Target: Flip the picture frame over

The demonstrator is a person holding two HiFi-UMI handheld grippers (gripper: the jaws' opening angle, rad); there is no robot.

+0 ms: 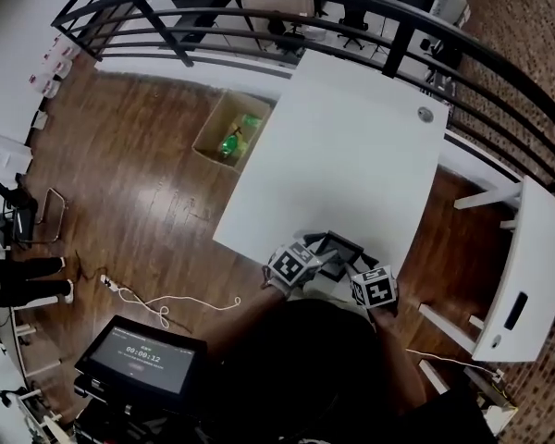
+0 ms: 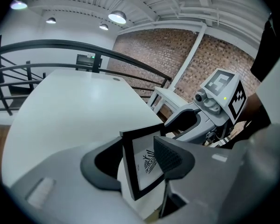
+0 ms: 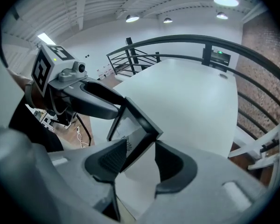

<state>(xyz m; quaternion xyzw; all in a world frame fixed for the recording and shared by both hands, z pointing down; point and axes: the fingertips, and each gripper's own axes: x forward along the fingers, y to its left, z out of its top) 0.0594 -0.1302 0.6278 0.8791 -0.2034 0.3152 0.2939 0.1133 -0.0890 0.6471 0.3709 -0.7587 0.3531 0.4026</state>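
The picture frame [image 1: 338, 246] is black-edged, with a white print of a black drawing. It is at the near edge of the white table [image 1: 351, 146], tilted up off the top. My left gripper [image 2: 135, 164] is shut on one side of the frame [image 2: 141, 164], with the printed face turned toward its right finger. My right gripper [image 3: 142, 160] is shut on the opposite side of the frame [image 3: 134, 125], near a corner. In the head view the left gripper [image 1: 305, 265] and right gripper [image 1: 365, 280] flank the frame closely.
A cardboard box [image 1: 229, 128] with green items stands on the wood floor left of the table. A small round fitting [image 1: 425, 114] sits at the table's far right. A black railing [image 1: 370, 7] runs behind. White furniture [image 1: 518, 276] stands to the right, a screen [image 1: 139, 359] at lower left.
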